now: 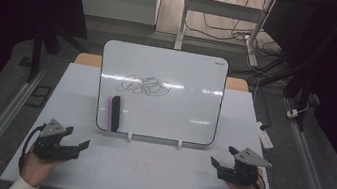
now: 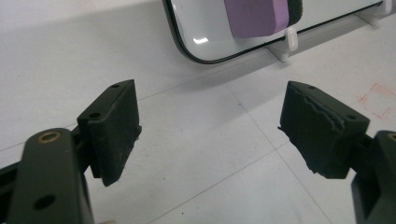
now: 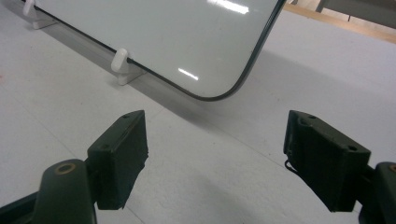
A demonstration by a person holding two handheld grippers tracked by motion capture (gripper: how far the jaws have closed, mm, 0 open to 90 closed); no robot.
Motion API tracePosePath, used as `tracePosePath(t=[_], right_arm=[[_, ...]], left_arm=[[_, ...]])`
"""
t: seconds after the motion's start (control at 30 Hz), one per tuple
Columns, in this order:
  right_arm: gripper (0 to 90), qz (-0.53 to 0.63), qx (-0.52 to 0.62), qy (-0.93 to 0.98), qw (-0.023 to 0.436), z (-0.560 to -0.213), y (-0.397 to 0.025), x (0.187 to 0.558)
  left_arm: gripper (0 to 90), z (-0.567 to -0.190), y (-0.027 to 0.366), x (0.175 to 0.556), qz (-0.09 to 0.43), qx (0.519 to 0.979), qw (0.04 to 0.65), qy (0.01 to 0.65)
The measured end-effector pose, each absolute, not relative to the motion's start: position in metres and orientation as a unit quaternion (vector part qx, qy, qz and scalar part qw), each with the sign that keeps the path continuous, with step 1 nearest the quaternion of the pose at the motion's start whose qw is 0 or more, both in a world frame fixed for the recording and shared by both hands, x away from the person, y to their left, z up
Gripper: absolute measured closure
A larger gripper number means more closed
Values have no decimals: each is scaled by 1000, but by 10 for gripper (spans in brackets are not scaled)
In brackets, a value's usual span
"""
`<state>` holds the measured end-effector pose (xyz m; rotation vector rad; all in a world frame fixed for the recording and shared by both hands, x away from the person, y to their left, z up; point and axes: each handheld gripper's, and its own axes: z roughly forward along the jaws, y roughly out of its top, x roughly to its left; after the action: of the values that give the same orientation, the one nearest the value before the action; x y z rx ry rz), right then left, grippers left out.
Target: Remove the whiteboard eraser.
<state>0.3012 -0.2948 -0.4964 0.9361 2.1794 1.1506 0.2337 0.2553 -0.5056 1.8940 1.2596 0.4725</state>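
Note:
A whiteboard stands upright on two small white feet at the middle of the white table. A black scribble marks its upper middle. A purple and black eraser clings to the board's lower left. My left gripper rests near the table's front left, open, nothing between its jaws. My right gripper rests at the front right, also open and empty. In the left gripper view the eraser and the board's corner lie ahead. In the right gripper view the board's other lower corner is ahead.
A faint red square mark is drawn on the table in front of the board. A white foot holds the board's bottom edge. Metal rails run along both sides of the table. Cables and desk legs lie on the floor behind.

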Motion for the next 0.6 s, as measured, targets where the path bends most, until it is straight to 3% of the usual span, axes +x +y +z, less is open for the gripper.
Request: tracePosePath(t=[0.6], right_arm=[[216,407,338,809,254,-499,-291,303]], left_arm=[[216,-499,252,243,163,760,402,484]])
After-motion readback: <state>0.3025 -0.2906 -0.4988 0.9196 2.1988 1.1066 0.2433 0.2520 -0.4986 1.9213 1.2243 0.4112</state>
